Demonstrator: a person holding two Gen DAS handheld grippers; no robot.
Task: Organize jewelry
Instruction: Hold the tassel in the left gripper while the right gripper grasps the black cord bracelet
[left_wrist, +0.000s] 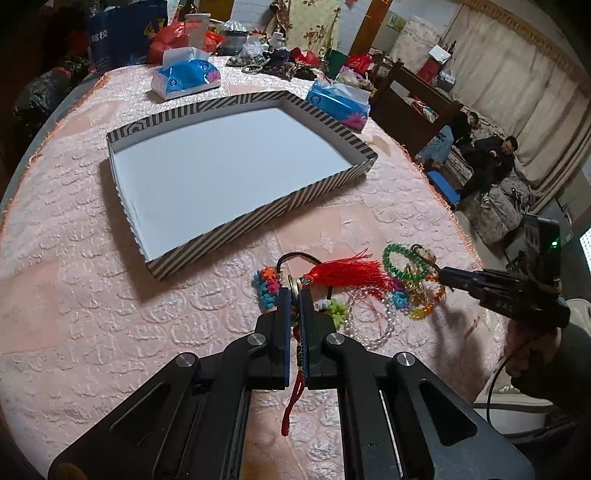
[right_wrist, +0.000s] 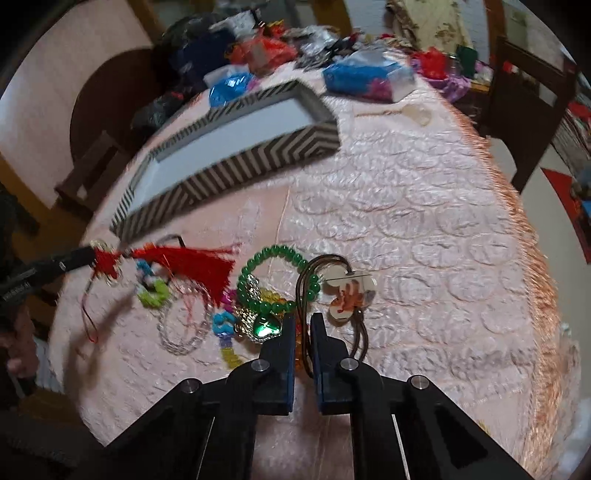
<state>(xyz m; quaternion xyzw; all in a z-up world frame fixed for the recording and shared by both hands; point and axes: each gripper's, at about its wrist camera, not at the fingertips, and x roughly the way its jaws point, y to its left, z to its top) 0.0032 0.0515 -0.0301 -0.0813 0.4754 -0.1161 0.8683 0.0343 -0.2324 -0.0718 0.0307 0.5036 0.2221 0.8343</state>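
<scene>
The left gripper (left_wrist: 294, 295) is clenched on the red tassel charm (left_wrist: 347, 274), its knotted cord hanging down between the blue pads. The right gripper (right_wrist: 303, 321) has its jaws nearly together around the brown cord (right_wrist: 305, 295) of a small picture pendant (right_wrist: 349, 293); whether the pads truly press it I cannot tell. Both work at a heap of jewelry just in front of the striped box (left_wrist: 258, 218): a green bead bracelet (right_wrist: 275, 280), a clear bead bracelet (left_wrist: 369, 314) and bright crocheted bits. Everything lies on a pink embossed tablecloth (left_wrist: 92, 295) with a fringed edge. The box, white inside and holding nothing, sits beyond the heap. Behind the box are two blue tissue packs (left_wrist: 186, 75), then bags and clutter. Past the table, to the box's right, a person (left_wrist: 491, 155) sits before pale curtains (left_wrist: 517, 74).
</scene>
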